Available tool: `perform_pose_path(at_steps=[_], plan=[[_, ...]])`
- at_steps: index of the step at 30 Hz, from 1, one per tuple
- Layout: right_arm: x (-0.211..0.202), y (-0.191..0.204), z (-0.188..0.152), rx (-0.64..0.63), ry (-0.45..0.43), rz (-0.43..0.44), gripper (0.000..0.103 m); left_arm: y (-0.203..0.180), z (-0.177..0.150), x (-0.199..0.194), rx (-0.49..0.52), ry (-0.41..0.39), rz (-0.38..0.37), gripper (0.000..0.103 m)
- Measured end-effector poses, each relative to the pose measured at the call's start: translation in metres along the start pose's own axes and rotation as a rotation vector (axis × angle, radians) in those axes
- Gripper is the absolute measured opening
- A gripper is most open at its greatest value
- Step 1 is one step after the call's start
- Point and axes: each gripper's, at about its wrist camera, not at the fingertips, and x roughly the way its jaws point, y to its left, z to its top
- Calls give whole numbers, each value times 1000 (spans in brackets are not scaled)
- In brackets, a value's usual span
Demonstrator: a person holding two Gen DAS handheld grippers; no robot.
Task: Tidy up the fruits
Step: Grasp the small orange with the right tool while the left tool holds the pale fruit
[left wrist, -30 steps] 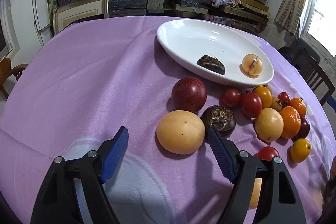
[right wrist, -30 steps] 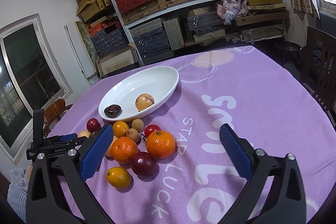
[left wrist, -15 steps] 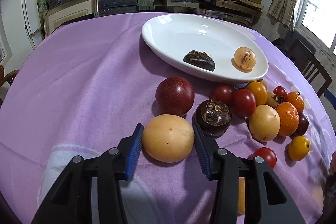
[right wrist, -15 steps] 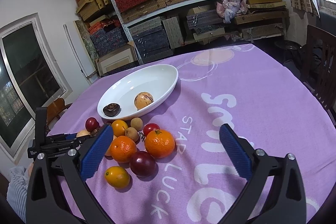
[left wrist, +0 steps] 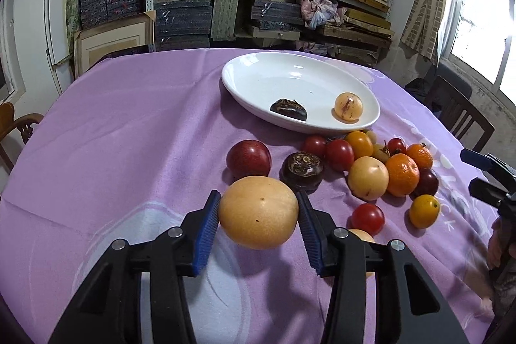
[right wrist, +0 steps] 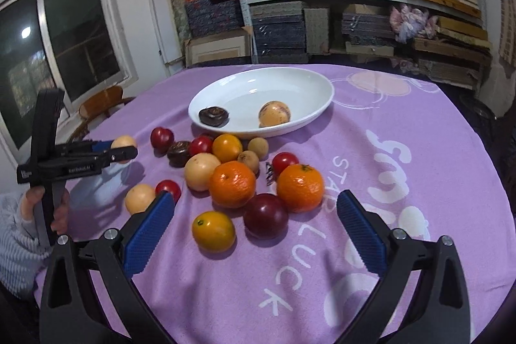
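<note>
Two fruits already in the white dish [left wrist: 367, 99]: a dark wrinkled one [left wrist: 288, 109] and a pale spotted one [left wrist: 348, 106]. Left gripper [left wrist: 258, 211] clamped on the large yellow fruit [left wrist: 258, 211], blue pads [left wrist: 206, 228] pressed to both flanks, fruit apparently raised just off the purple cloth [left wrist: 129, 134], near side of the dish. Right gripper [right wrist: 254, 224] with jaws wide apart, nothing between them, poised over the loose pile short of the dish.

Advised for the carry: keep the squeeze steady, lift clear of the dark fruit [left wrist: 302, 170] and red plum [left wrist: 249, 158] lying between load and dish, set down in the bare far half of the dish.

Left wrist view: pad contact plain to see. Right wrist view: left gripper [right wrist: 121, 147] side-on, left of the dish, the person's hand [right wrist: 48, 208] on its handle, plus small brown fruits [right wrist: 258, 146] mostly hidden in the other view.
</note>
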Motion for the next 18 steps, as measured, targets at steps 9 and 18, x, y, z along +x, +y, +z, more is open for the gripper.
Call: perform_pose_path(at_steps=[9,18], plan=[[14,33,-14,-121,98,54,58,1,-2,1,-34,7,-49,48],[39,36,-17,-79,203,99,56,-3,-3,5,-25,18,-58,48]])
